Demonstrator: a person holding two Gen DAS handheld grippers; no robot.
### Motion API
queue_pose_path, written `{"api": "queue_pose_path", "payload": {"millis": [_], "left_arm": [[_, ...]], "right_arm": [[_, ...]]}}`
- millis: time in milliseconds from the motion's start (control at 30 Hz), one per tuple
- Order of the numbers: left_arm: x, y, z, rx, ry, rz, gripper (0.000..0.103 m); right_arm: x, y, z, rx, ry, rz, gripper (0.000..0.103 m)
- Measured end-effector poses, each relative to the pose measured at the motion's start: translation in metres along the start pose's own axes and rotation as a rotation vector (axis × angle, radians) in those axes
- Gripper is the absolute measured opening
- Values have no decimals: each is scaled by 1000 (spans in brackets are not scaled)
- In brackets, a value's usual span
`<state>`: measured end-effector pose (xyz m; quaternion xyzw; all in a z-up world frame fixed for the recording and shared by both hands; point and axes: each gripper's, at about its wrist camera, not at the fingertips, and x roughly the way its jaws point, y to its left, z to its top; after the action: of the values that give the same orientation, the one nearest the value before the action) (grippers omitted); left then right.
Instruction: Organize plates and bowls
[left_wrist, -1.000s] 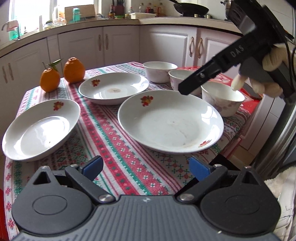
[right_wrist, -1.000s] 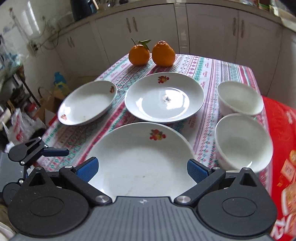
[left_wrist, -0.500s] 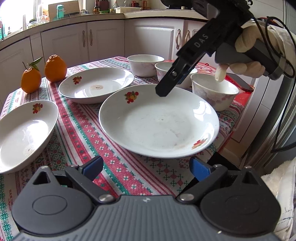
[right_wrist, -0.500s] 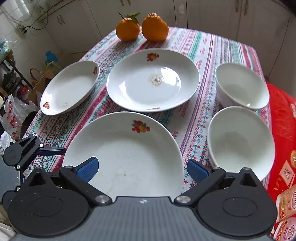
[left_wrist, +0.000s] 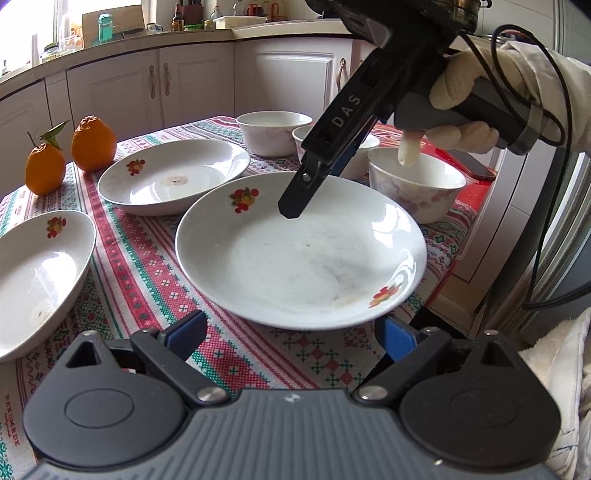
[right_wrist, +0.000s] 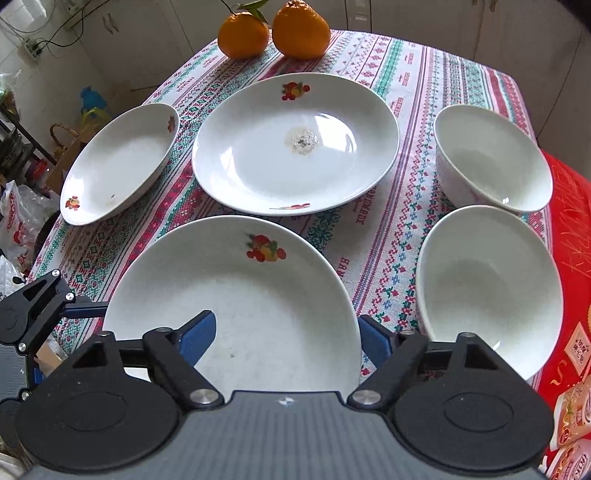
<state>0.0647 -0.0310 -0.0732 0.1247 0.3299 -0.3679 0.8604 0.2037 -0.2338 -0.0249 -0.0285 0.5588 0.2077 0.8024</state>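
Bare tablecloth (right_wrist: 373, 236) lanes separate the plates; bowls (right_wrist: 487, 291) crowd the right edge.

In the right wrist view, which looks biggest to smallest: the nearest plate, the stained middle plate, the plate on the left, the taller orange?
1. Nearest plate and stained middle plate: they look alike, and nearness to the camera makes the order unsure.
2. Left plate: seen at an angle.
3. Taller orange: clearly smallest, though farthest away.

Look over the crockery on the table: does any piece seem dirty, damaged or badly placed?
Yes. The middle plate has a brownish-grey residue spot at its centre. The left plate sits at the table's edge, seemingly overhanging the tablecloth. No chips or cracks show.
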Motion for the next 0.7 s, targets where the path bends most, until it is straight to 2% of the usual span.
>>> {"api": "queue_pose_path", "payload": {"millis": [567,700], "left_arm": [[4,3,4,17,2,-62,94],[2,5,3,26,5,-54,94]], "right_arm": [[2,-6,0,-14,20,49,86],[0,-9,0,2,18,74,86]]}}
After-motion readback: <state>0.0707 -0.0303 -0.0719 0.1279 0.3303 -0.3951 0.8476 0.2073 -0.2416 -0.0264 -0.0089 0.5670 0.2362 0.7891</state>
